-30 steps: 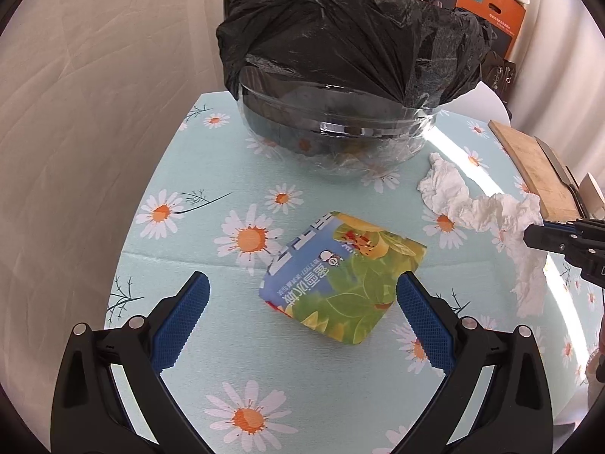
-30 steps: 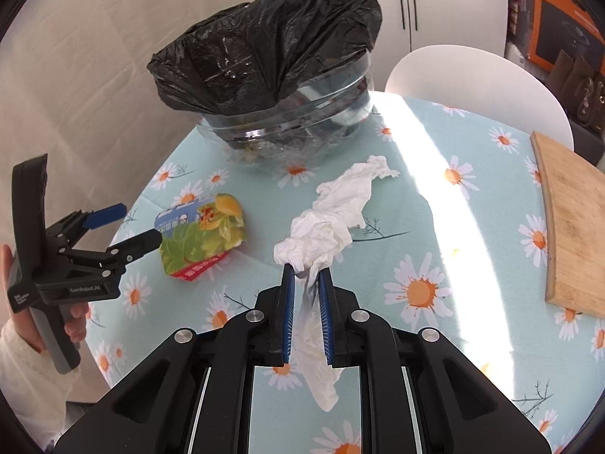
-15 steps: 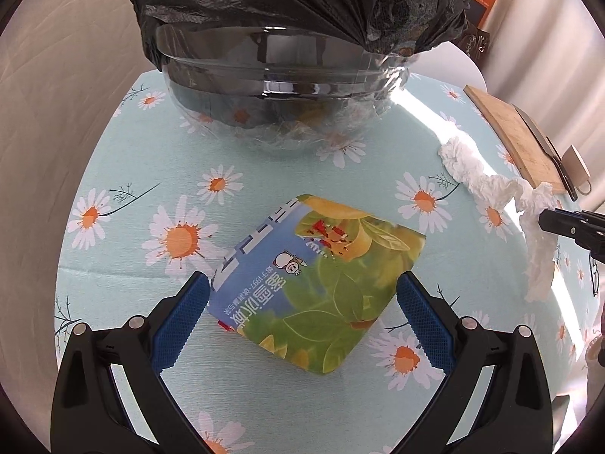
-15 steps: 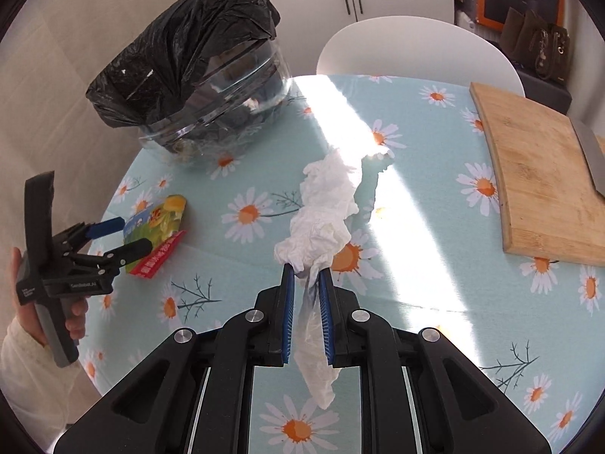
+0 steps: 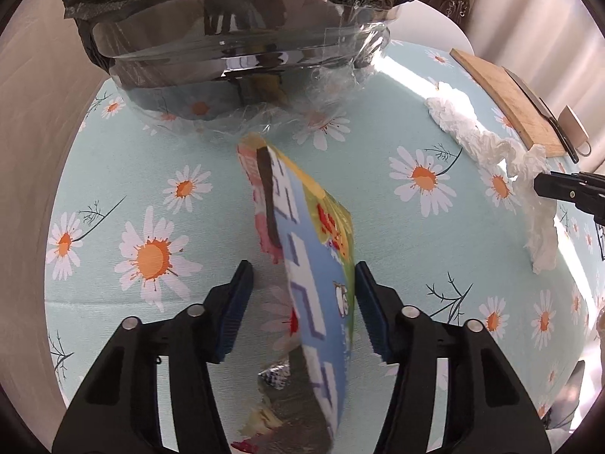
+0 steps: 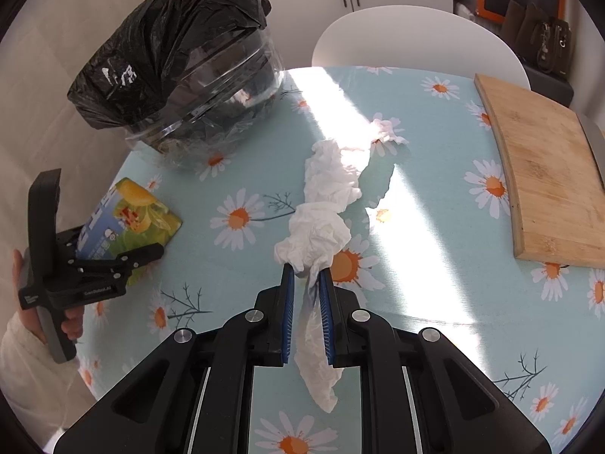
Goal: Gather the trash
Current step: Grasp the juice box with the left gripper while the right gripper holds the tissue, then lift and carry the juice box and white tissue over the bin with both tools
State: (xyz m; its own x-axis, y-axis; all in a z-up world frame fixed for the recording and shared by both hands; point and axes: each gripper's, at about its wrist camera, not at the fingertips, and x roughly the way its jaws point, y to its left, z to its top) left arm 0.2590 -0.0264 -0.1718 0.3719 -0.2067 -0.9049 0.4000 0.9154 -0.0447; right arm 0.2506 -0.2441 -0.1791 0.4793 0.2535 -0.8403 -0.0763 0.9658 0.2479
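The glossy printed snack packet, flat a second ago, now stands tilted on edge between the left gripper fingers, which have just been closing. The right gripper fingers stay pinched on crumpled white tissue at 12 o'clock.

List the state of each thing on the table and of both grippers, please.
Packet: tipped on edge between the left gripper's fingers, which have just been closing.
Tissue: crumpled, pinched by the shut right gripper.
Bin bag: lining the clear bin.
Board: flat, bare.
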